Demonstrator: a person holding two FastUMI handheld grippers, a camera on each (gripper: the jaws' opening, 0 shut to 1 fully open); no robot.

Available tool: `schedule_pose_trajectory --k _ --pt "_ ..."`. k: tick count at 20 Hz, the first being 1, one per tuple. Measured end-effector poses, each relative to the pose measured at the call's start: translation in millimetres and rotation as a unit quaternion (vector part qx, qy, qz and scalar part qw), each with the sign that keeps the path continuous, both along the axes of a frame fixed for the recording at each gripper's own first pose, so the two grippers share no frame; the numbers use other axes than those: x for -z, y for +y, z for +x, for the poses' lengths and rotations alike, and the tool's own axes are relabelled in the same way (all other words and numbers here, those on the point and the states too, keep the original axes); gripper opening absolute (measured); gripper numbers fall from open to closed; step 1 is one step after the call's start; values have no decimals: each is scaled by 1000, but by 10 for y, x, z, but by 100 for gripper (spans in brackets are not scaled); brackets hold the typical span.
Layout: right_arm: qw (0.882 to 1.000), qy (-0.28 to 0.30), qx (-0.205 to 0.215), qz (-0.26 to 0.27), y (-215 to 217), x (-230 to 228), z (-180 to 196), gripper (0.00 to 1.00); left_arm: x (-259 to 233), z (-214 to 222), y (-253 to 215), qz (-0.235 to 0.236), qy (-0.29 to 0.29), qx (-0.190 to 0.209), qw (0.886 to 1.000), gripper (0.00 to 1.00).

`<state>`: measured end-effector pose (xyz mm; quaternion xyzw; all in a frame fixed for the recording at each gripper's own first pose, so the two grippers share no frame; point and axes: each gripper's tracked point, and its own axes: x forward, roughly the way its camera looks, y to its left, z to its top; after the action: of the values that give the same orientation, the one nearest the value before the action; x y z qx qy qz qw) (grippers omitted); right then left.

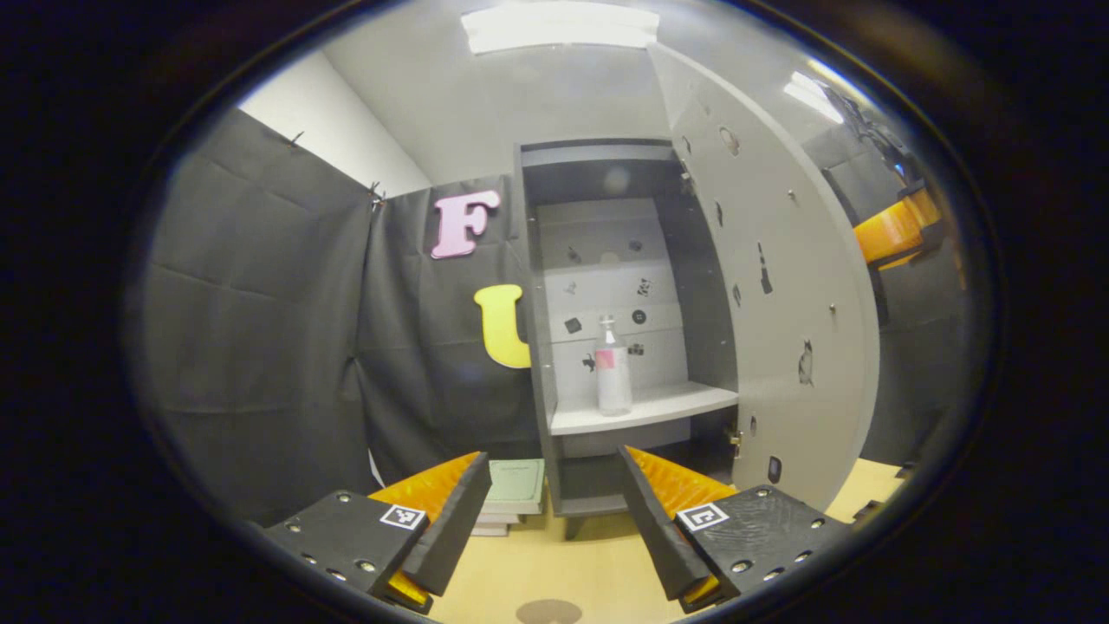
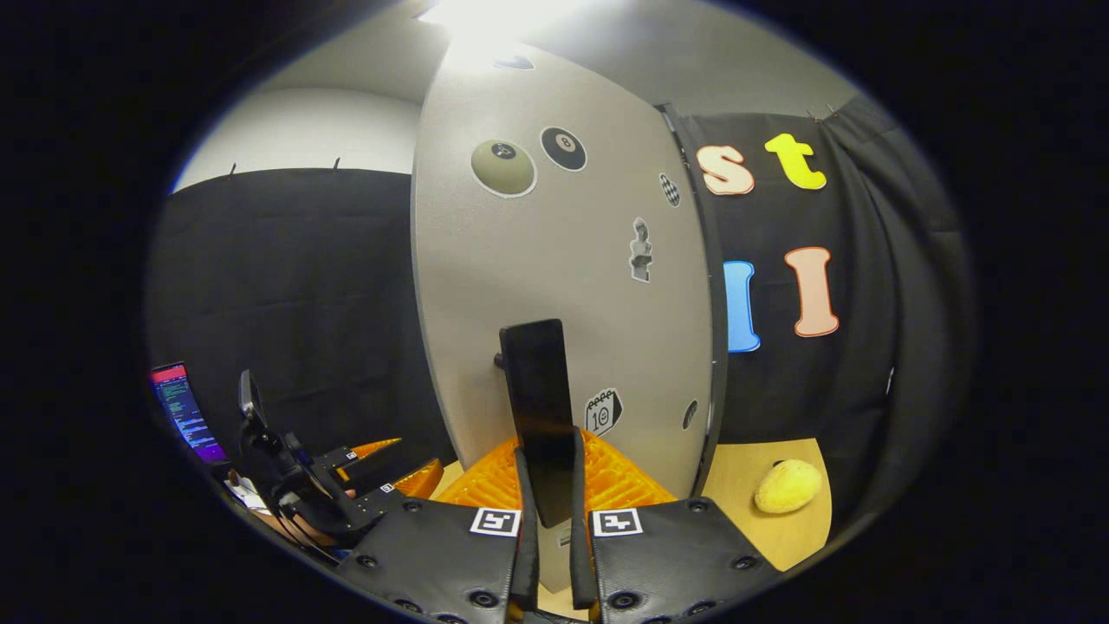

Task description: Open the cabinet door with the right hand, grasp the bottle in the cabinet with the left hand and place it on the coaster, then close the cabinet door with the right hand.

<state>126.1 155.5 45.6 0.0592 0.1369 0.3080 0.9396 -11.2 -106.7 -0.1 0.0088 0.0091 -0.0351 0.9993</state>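
My right gripper (image 2: 548, 520) clamped on black door handle (image 2: 537, 416), cabinet door (image 2: 563, 286) swung wide. My left gripper (image 1: 554, 520): fingers spread, empty, aimed at cabinet (image 1: 606, 260). Bottle (image 1: 612, 373) upright on middle shelf (image 1: 641, 407), alone there. Next: keep door steady w/ right, go straight in w/ left, grip bottle body low, avoid pump top. Coaster (image 1: 548, 612) on surface (image 1: 554, 563) below left gripper.

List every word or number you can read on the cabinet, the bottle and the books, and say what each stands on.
"8": on the black ball sticker, high on the cabinet door.
"10": on the notepad sticker, low on that door beside the handle.
Bottle: its label is too small to read.
Green book: the cover print is blurred and unreadable.
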Motion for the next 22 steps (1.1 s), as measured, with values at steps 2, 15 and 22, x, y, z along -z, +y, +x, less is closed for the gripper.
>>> schedule_pose_trajectory --k 2,15,22 --pt "1000 -4 11 -7 -63 5 21 16 -8 14 -180 -3 1 11 1000 87" --pt "996 -8 92 20 -411 -1 107 14 -135 7 -879 -5 -10 33 999 87" --pt "998 -12 61 18 -484 12 -33 16 -269 -115 -1052 2 -19 17 1000 87"
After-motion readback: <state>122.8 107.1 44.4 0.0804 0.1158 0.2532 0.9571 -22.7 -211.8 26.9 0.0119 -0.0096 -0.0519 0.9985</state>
